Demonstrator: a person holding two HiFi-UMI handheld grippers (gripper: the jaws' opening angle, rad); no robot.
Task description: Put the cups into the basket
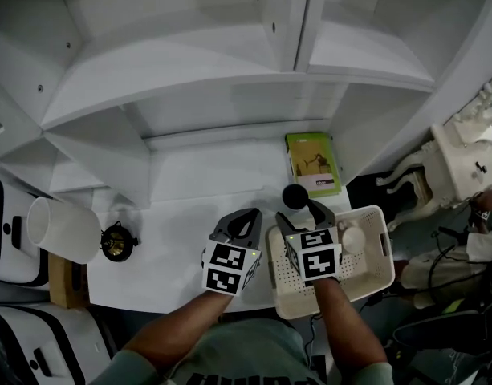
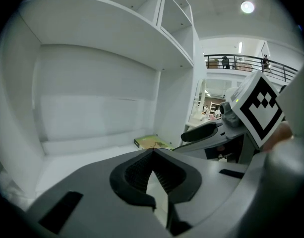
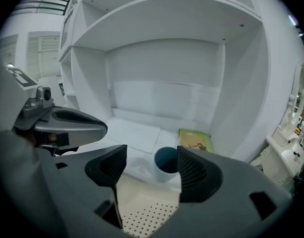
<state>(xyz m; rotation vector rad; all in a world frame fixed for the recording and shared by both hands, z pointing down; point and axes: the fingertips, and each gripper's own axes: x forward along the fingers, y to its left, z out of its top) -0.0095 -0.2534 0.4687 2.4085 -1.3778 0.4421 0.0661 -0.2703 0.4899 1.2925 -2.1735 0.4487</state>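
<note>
Nearest to us, our two forearms reach out over a white desk (image 1: 177, 239). The left tongs (image 2: 152, 151) hang over bare desk just left of the basket. Their jaws are closed tip to tip, with nothing between them. The right tongs (image 3: 152, 155) hang over the near left part of a cream basket (image 1: 380, 251) with a dotted floor. Their jaws stand wide apart and grip nothing.

In the far right part of the basket we see a white rounded thing (image 1: 354, 237), which looks to us like a cup. A second cup (image 3: 166, 163), pale outside and dark blue inside, stands upright on the desk just past the basket's far rim. In the right gripper view it shows in the gap between the open jaws but beyond their tips, and they do not touch it.

Behind this cup a green book (image 1: 312, 163) lies flat by the right wall of the shelf bay. Far left on the desk a small black pot (image 1: 115, 241) sits beside a large white cylinder (image 1: 63, 229) lying on its side.
</note>
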